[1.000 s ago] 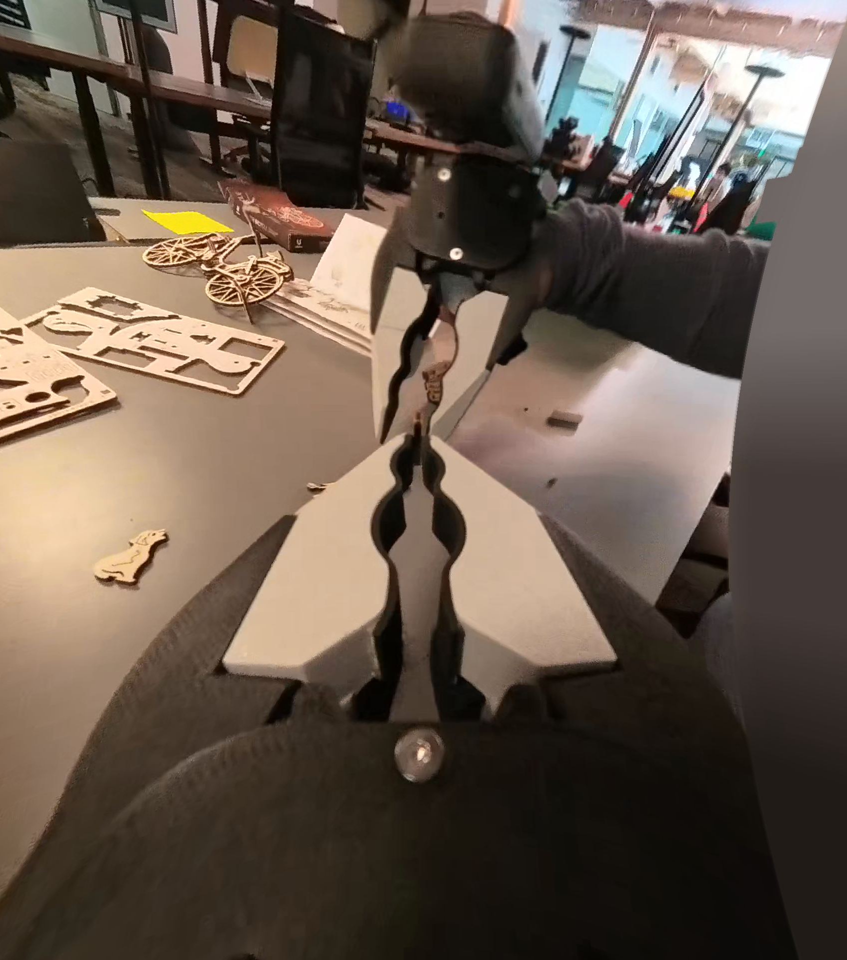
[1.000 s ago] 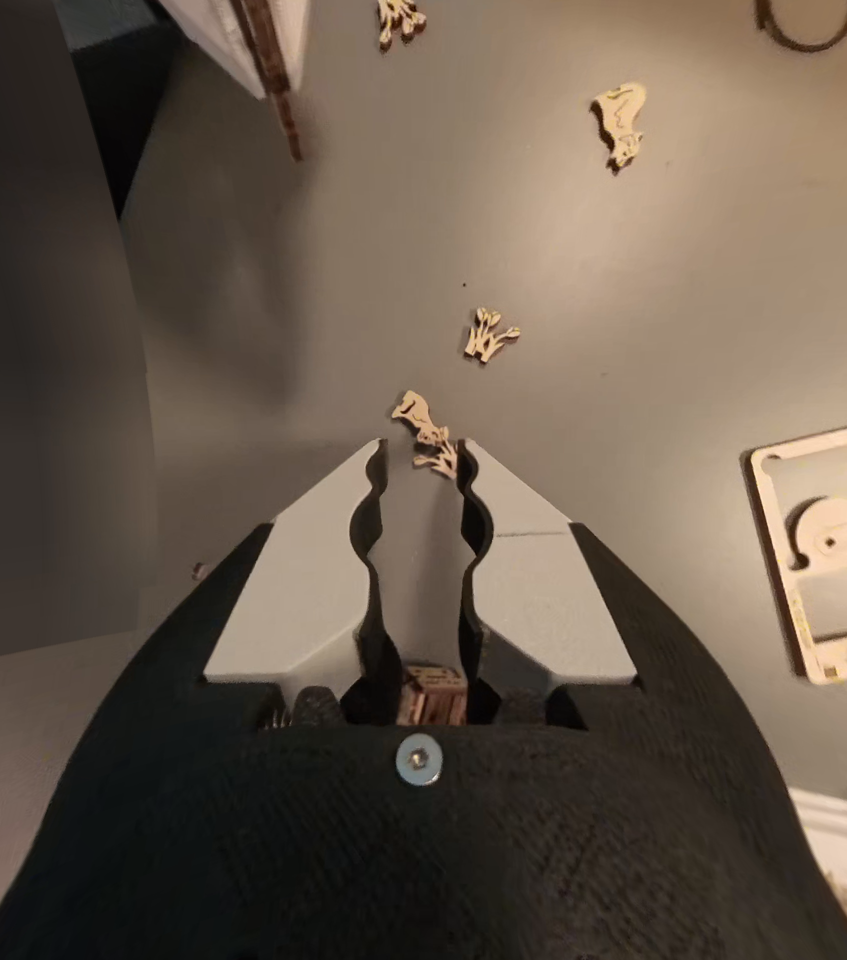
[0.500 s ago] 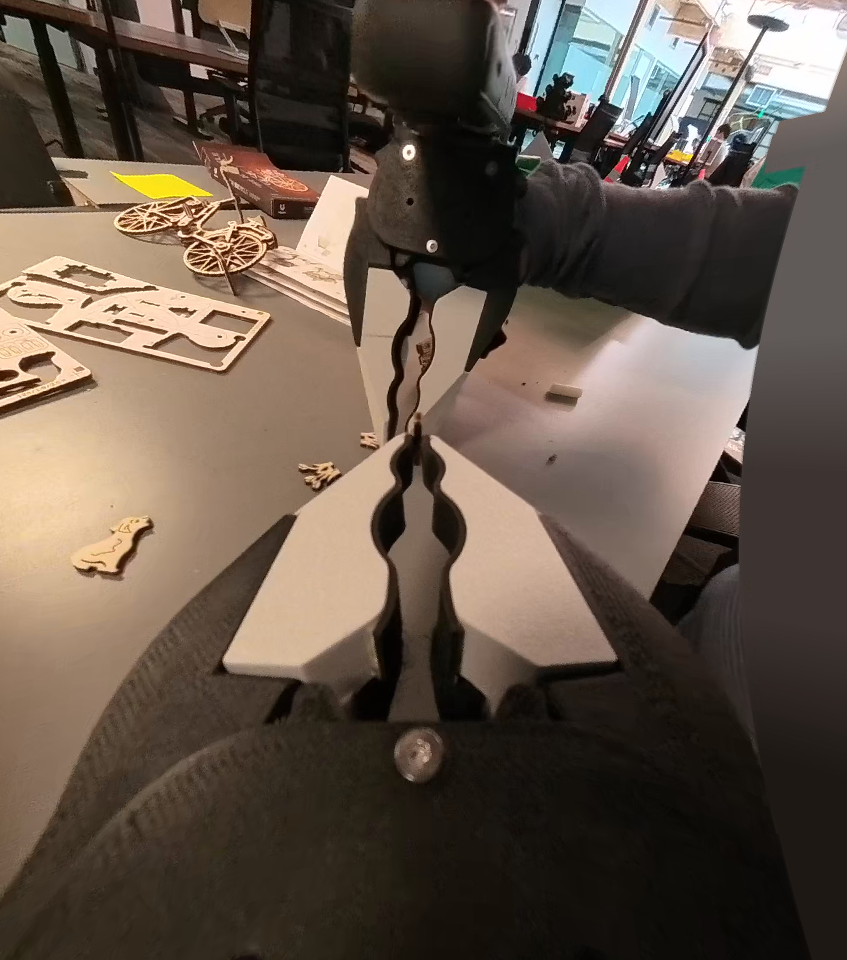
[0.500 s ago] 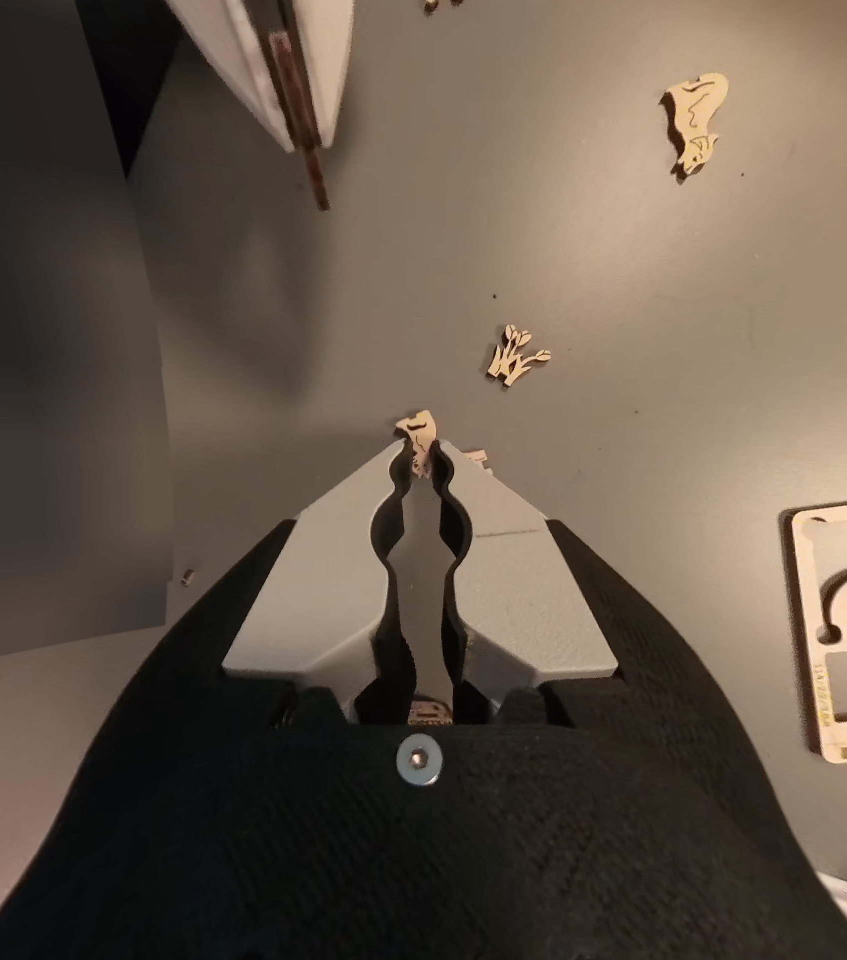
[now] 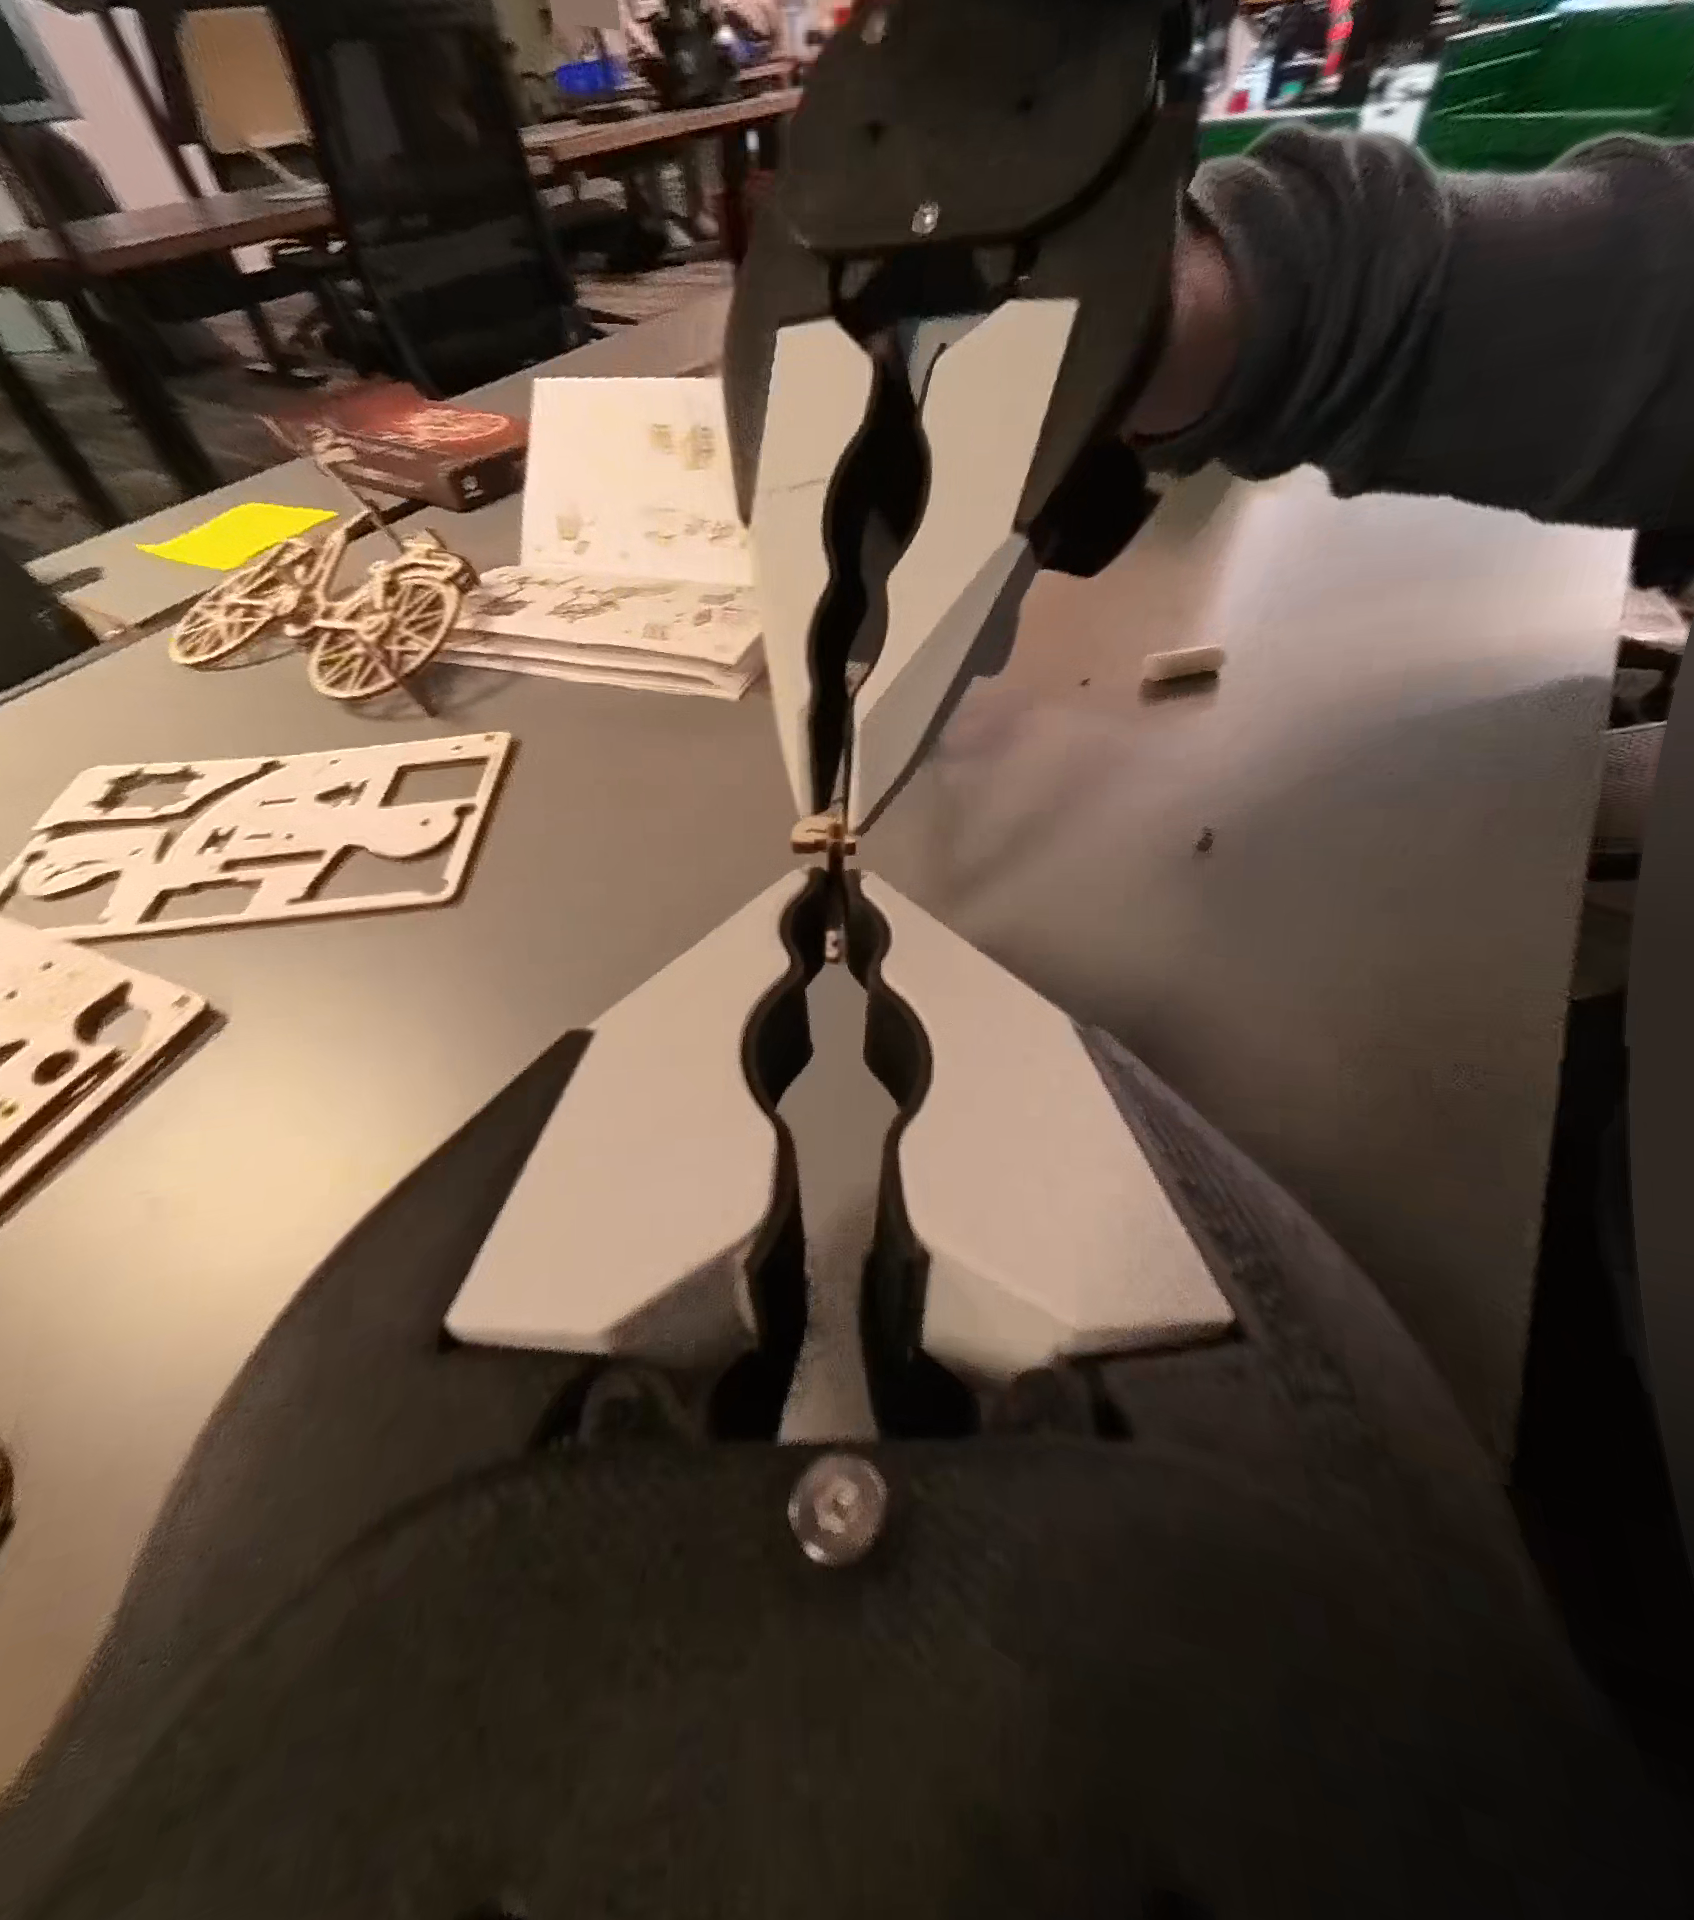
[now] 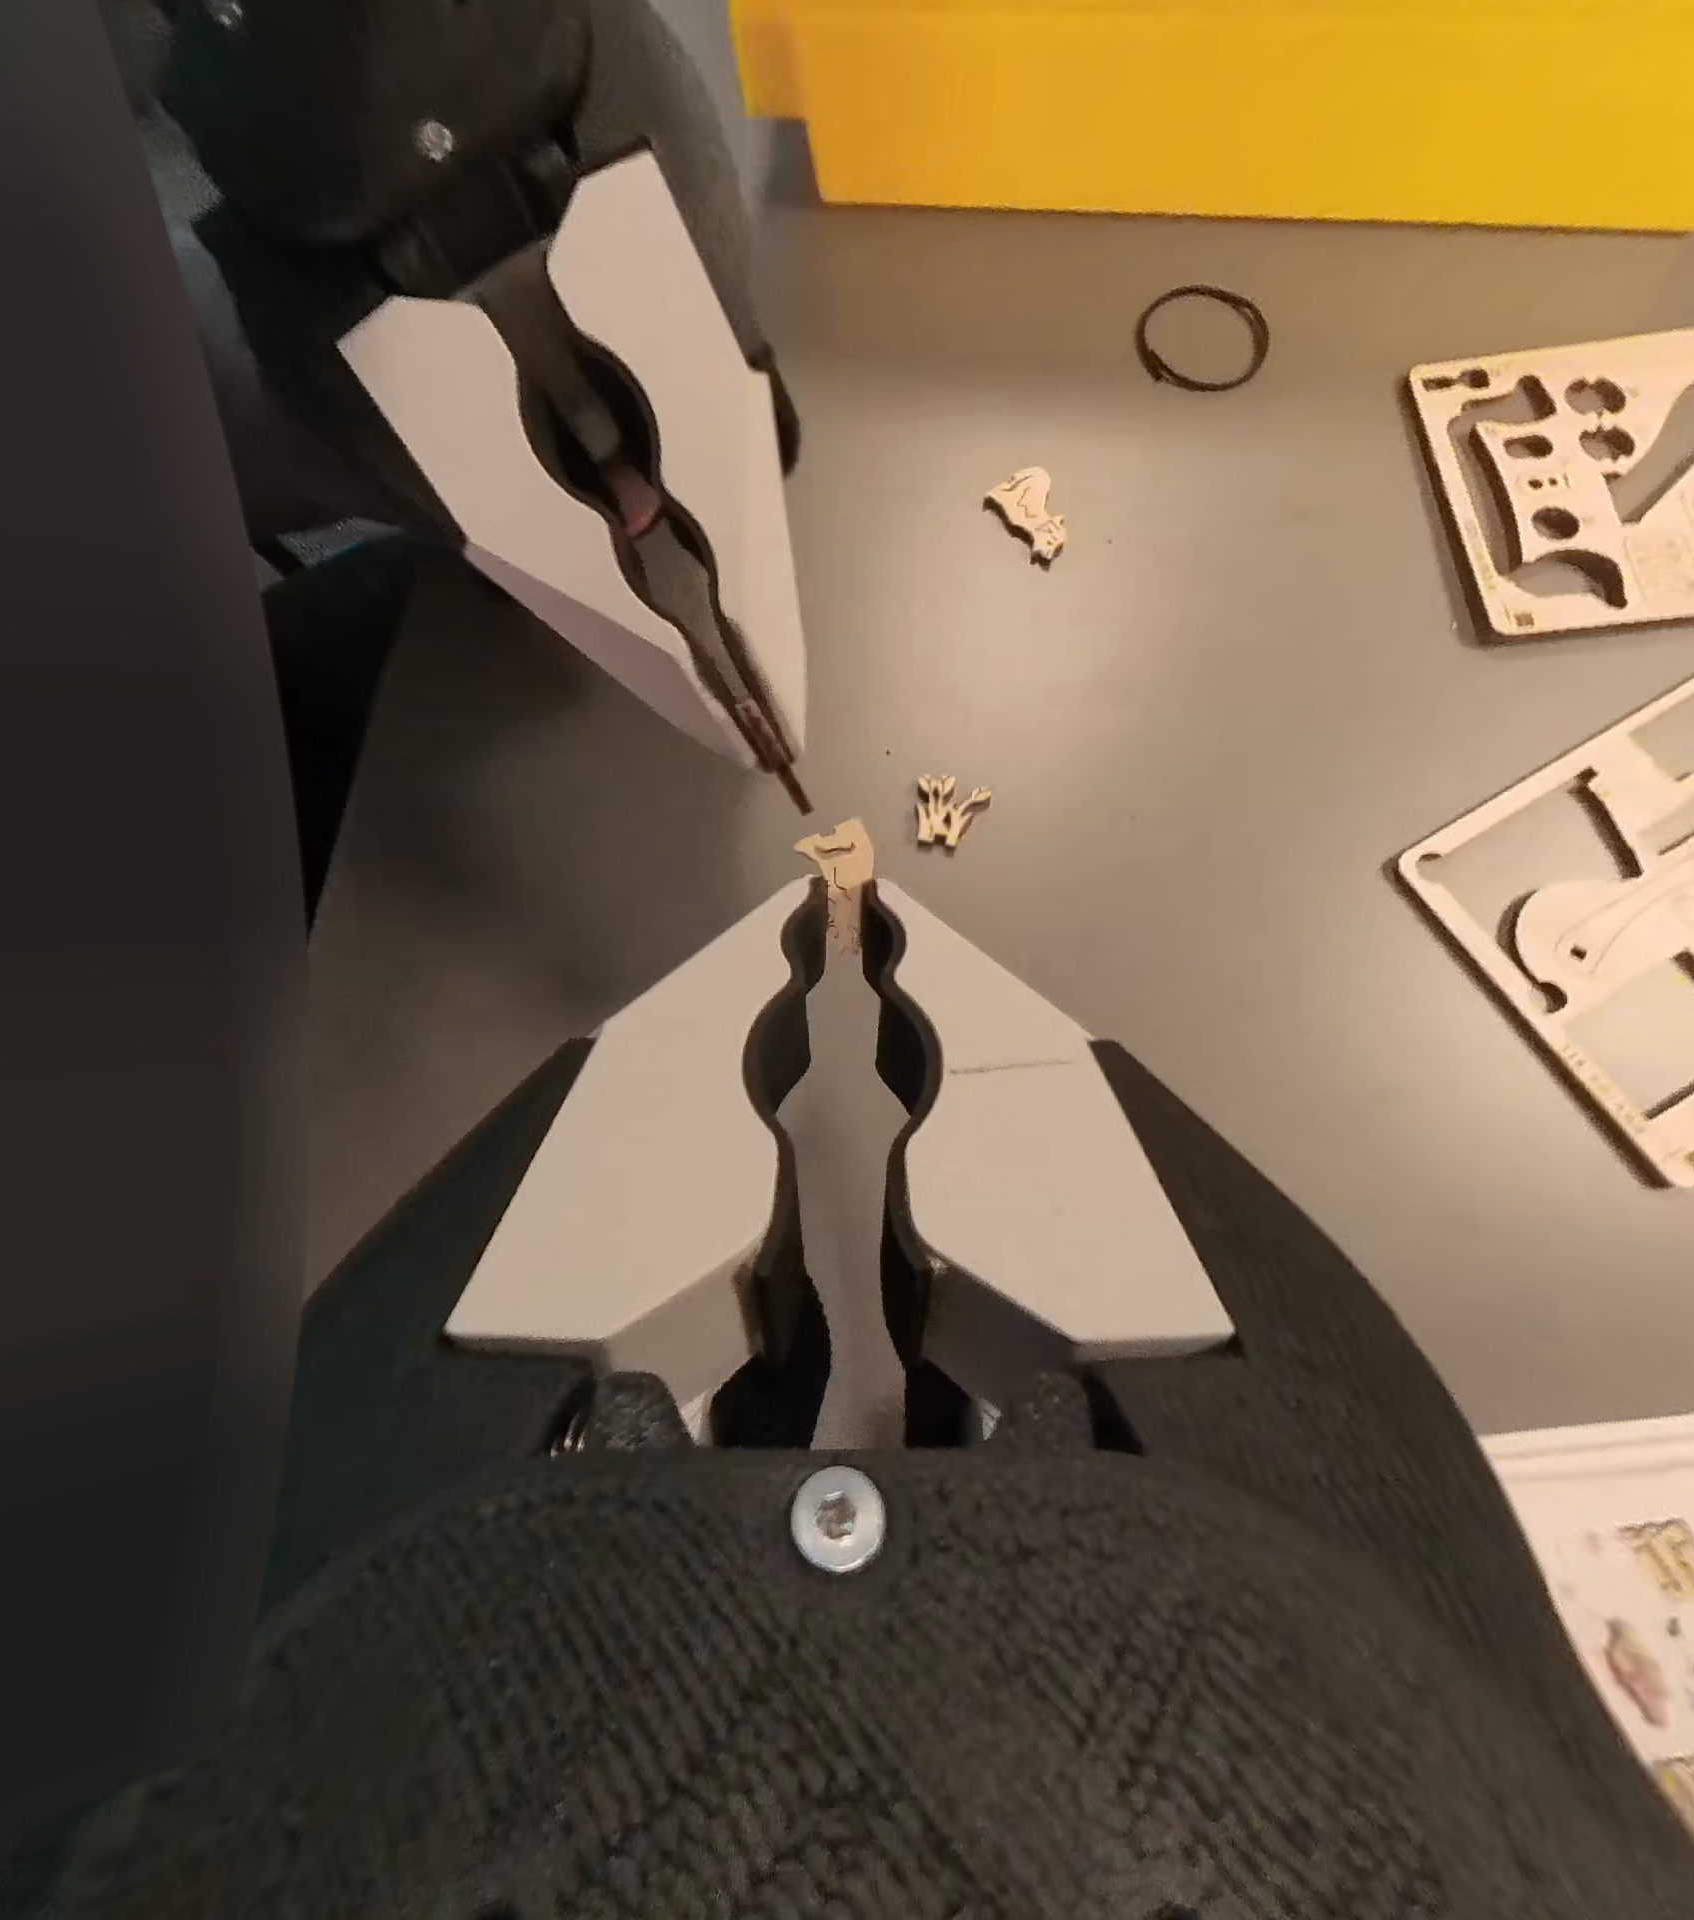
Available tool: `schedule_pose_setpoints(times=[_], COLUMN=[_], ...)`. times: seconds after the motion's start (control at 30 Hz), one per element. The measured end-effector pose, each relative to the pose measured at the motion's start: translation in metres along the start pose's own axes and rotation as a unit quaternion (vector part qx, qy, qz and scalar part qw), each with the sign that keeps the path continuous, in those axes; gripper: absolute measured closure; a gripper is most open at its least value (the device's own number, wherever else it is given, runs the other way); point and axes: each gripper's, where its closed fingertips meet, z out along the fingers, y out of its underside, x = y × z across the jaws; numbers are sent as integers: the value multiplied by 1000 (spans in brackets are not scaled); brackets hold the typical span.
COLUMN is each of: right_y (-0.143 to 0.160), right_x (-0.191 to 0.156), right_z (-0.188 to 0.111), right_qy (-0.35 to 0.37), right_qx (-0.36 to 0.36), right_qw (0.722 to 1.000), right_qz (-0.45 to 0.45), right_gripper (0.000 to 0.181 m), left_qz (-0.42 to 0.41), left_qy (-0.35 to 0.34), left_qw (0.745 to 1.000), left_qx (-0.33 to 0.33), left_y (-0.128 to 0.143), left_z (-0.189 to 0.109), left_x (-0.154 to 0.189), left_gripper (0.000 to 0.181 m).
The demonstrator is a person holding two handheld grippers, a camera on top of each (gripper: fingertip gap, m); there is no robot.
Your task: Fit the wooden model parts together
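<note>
My right gripper [image 6: 843, 894] is shut on a small tan wooden piece [image 6: 838, 847] that sticks out past its tips. My left gripper [image 6: 770, 753] comes in from the upper left, shut on a thin dark wooden strip [image 6: 793, 792] seen edge-on. The end of the strip nearly touches the tan piece. In the left wrist view my left gripper [image 5: 827, 883] points up at the right gripper [image 5: 827, 810], tip to tip, with the tan piece [image 5: 822, 831] between them. Both are held above the grey table [image 5: 531, 935].
A wooden bicycle model [image 5: 323, 613], a booklet [image 5: 635, 613] and a brown box [image 5: 407, 447] lie at the back. Punched wooden sheets [image 6: 1601, 488] lie to the right. A dog-shaped piece [image 6: 1030, 514], a plant-shaped piece [image 6: 947, 810], a rubber band [image 6: 1201, 338] and a yellow box [image 6: 1238, 104] are nearby. The grippers are tip to tip, or close to it. Left tips and right tips are each some 20 centimetres from the rubber band [image 6: 1201, 338].
My right gripper shut on the small tan piece lying on the table, lifted it and brought it up to the strip in my left gripper.
</note>
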Motion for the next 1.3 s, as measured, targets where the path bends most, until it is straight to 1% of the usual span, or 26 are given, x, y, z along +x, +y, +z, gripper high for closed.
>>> schedule_pose_setpoints(times=[0.13,0.33,0.53,0.67,0.8,1.03,1.2,1.3], right_y=[1,-8,-5,-1,1,5,11,13], right_x=[2,6,9,11,10,8,6,5], right_z=[-7,-18,-21,-20,-18,-17,-14,-13], right_qy=[3,18,27,46,54,57,63,61], right_qx=[16,17,-14,-38,-50,-66,-91,-99], right_qw=[1000,1000,999,998,997,995,991,990], right_qz=[13,13,-8,-26,-34,-46,-70,-78], right_gripper=[177,177,177,177,177,177,177,177], left_qz=[27,25,28,40,59,77,110,103], left_qy=[28,51,46,36,29,24,21,24], left_qw=[999,998,998,998,996,994,988,988], left_qx=[-15,-18,-25,-45,-62,-72,-104,-115], left_y=[1,-6,-7,-3,-1,2,9,11], left_z=[13,24,29,30,32,33,35,36], left_x=[-4,-5,-7,-8,-7,-5,-2,-1], left_gripper=[180,180,180,181,181,180,181,181])
